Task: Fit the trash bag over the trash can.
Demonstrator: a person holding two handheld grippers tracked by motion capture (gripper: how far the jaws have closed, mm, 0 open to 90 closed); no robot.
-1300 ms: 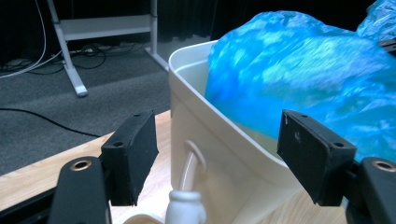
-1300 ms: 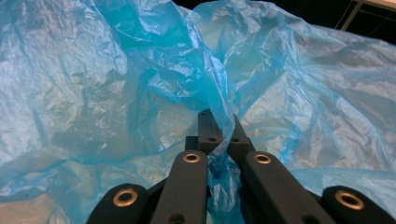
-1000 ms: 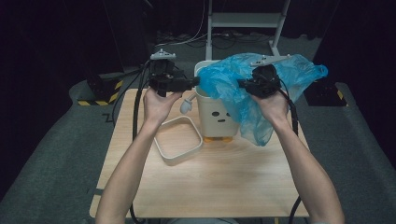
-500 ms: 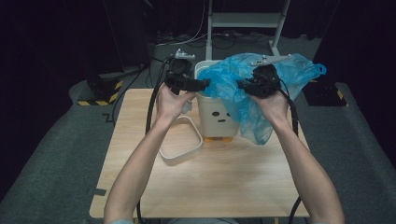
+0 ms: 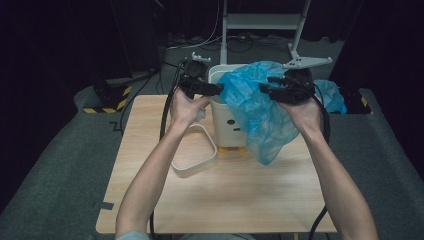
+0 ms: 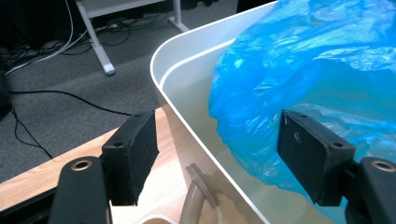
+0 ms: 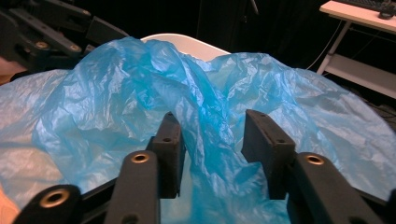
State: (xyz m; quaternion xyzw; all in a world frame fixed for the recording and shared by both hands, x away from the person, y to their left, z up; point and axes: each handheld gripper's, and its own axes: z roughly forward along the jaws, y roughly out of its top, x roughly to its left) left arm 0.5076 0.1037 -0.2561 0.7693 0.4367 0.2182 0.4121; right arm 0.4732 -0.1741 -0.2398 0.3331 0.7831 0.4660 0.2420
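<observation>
Left gripper (image 6: 219, 158), jaws wide, straddles the bin (image 5: 225, 107) rim at 11 o'clock; right gripper (image 7: 212, 154), jaws just opening, stands slack around the blue bag (image 5: 260, 115). Pull film outward over rim.

In the left gripper view the left gripper (image 6: 215, 158) holds its two black jaws wide apart astride the rim of the white bin (image 6: 187, 100): one pad hangs outside the wall, the other sits inside against the blue plastic bag (image 6: 308, 70), and neither pad presses on the wall. The crumpled bag fills the bin's mouth (its folds bulge up past the rim). Beyond the tabletop (image 6: 70, 161), whose wooden edge runs behind the outer jaw, lie grey carpet (image 6: 70, 79), black cables (image 6: 60, 95) and a white stand leg (image 6: 95, 44).
</observation>
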